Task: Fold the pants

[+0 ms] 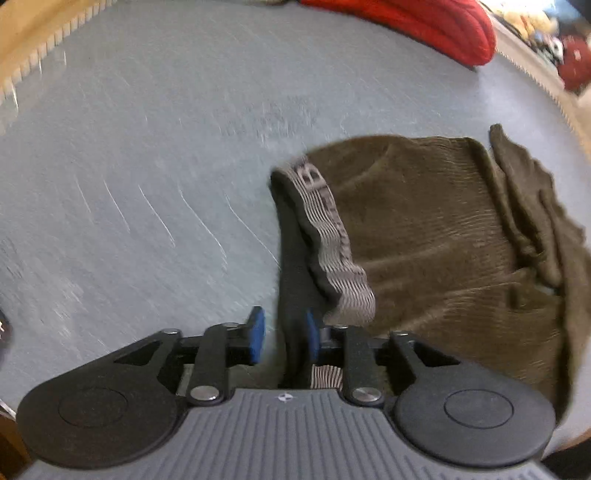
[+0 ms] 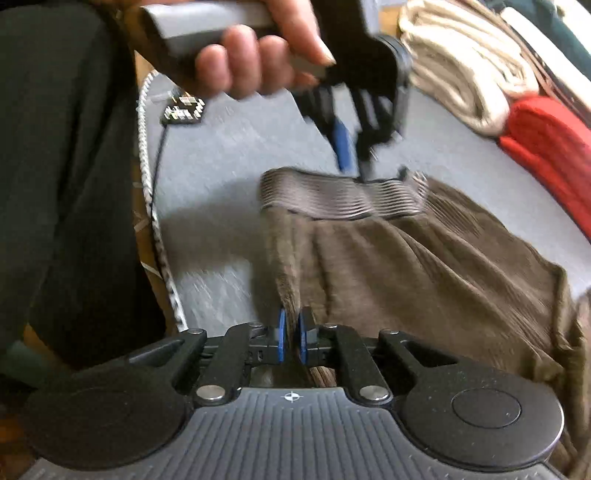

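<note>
Brown pants [image 2: 424,280] lay on the grey desk [image 1: 166,147]. The right gripper [image 2: 291,338] had its fingers clamped on a fabric fold; the left gripper [image 1: 283,338], fingers parted, straddled the striped waistband [image 1: 332,236].

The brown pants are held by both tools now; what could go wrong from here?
1. The left tool stands fairly open around the waistband, so the brown pants may slip out.
2. The right tool pinches only a thin edge, which could pull free.
3. The red garment lies close; a wide fold might catch it.
</note>
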